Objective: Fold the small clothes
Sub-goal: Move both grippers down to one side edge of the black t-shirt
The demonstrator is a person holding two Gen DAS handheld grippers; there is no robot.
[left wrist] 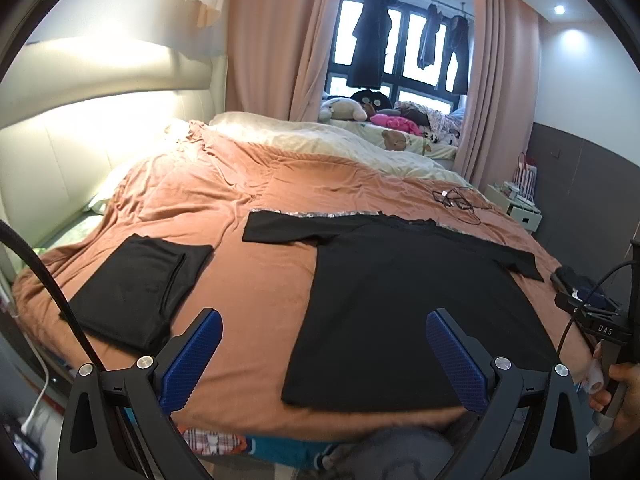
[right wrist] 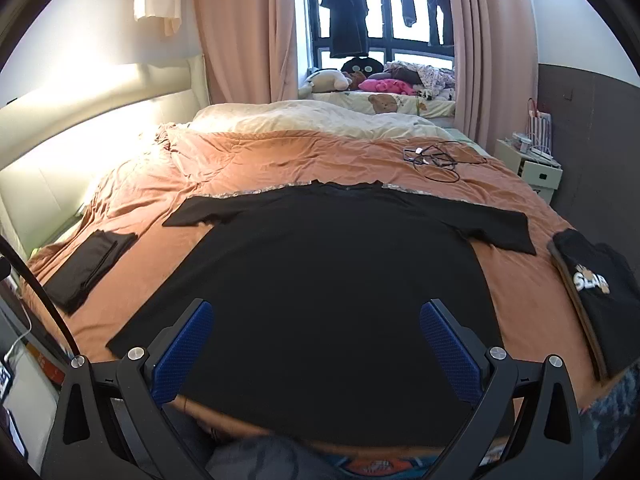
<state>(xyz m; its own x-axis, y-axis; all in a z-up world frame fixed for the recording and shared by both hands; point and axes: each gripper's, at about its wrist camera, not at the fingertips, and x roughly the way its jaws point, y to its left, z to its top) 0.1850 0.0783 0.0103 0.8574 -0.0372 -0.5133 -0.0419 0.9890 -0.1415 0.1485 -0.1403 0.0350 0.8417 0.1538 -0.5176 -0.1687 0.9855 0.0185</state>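
A black T-shirt lies spread flat on the orange bedcover, both sleeves out and the neck toward the far side. My left gripper hovers open above the shirt's near left hem, nothing between its blue pads. Over the middle of the shirt's near hem my right gripper also stands open and empty. A folded black garment rests on the cover to the shirt's left. At the right lies another folded black shirt with a printed front.
The bed's orange cover reaches the near edge below both grippers. A tangle of cables lies beyond the shirt's neck. A white bedside cabinet stands at the right. A person's hand holds the other gripper at the right edge.
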